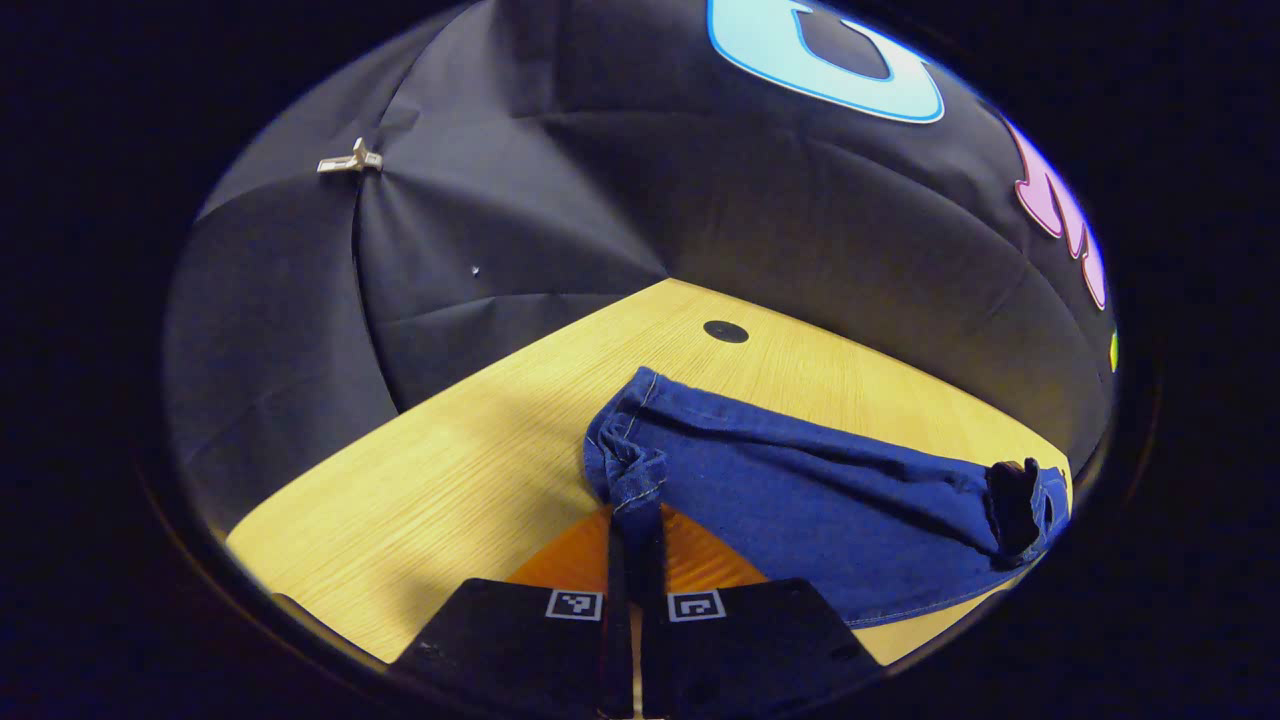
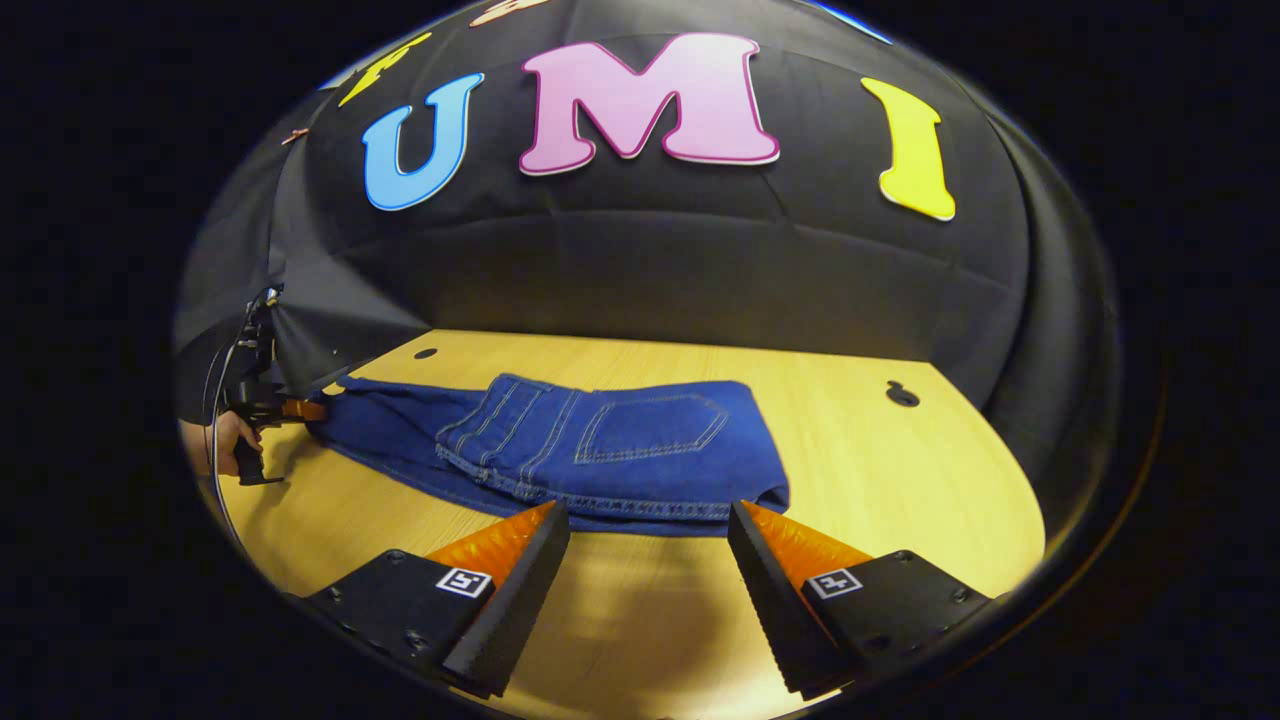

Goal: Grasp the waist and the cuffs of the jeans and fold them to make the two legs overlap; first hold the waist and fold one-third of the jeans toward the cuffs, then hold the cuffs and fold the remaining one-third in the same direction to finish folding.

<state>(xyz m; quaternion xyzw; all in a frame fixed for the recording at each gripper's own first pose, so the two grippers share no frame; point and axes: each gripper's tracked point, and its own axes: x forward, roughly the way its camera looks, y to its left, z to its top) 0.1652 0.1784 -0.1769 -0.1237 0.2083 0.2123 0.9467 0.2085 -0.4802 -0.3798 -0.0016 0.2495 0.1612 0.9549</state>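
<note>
Left claw (image 1: 633, 560) pinching jeans (image 2: 600, 445) cuff; right claw (image 2: 650, 560) spread, just short of folded waist on surface (image 2: 900, 500). Risk: one-sided cuff lift drags denim, skews overlapped legs.

No readable text, brand or number is being shown; small square coded markers are being carried on the left gripper (image 1: 634, 545) and right gripper (image 2: 648, 528).

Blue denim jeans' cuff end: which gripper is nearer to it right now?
Left. The left gripper is shut on the bunched cuff end of the blue denim jeans. The right gripper is open, just short of the folded waist end, on the wooden table.
</note>
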